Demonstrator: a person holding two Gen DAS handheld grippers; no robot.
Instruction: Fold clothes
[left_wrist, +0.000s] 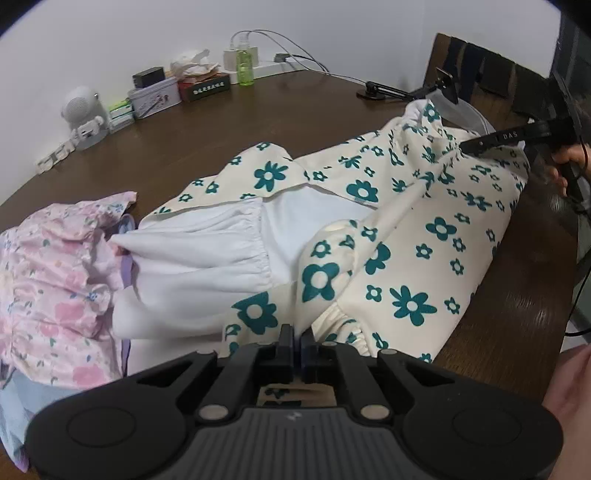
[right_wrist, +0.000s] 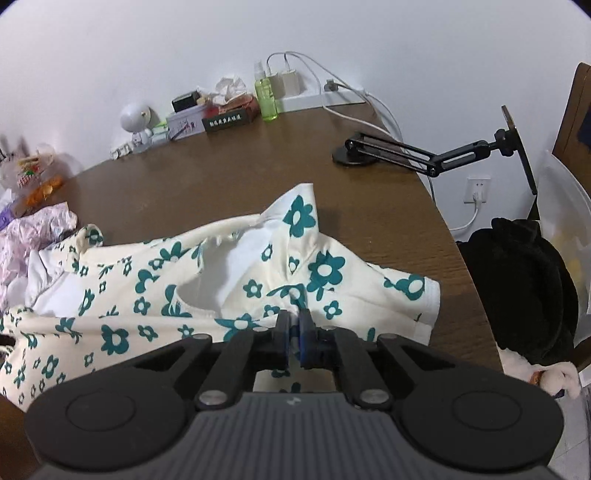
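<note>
the cream garment with teal flowers (left_wrist: 413, 258) lay rumpled across the brown table (left_wrist: 207, 147), white lining turned outward at its middle, stretched between the two tongs. the left tongs (left_wrist: 295, 338) were pressed together on a fold of the printed cloth at the garment's near end, the fabric bunched up right at their tips. the right tongs (right_wrist: 294, 325) were likewise pinched shut on a ridge of the same cloth near the short sleeve, which spread out just to their right; from the left wrist view the right tongs (left_wrist: 476, 143) showed as a dark bar biting the far end of the garment, with a hand (left_wrist: 570, 162) behind them.

the step in hand looked like the start of a fold: both ends gripped, the cloth not yet lifted clear or smoothed. the garment seemed to be a dress or a long shirt, though the crumpling made that hard to settle.

left of the left tongs, touching the white lining, sat a heap of pink floral clothes (left_wrist: 59, 266) not yet dealt with. well beyond both tongs, along the wall, stood a green bottle (right_wrist: 266, 99), a tin box (right_wrist: 184, 125) and a black clamp arm (right_wrist: 424, 151), all apart from the work.

the next move probably called for raising both grips together and drawing them apart so the cloth hung flat, then laying it down on the bare table ahead of the tongs, clear of the pink heap. the loose lining might drag or fold under unless the pull was even.
</note>
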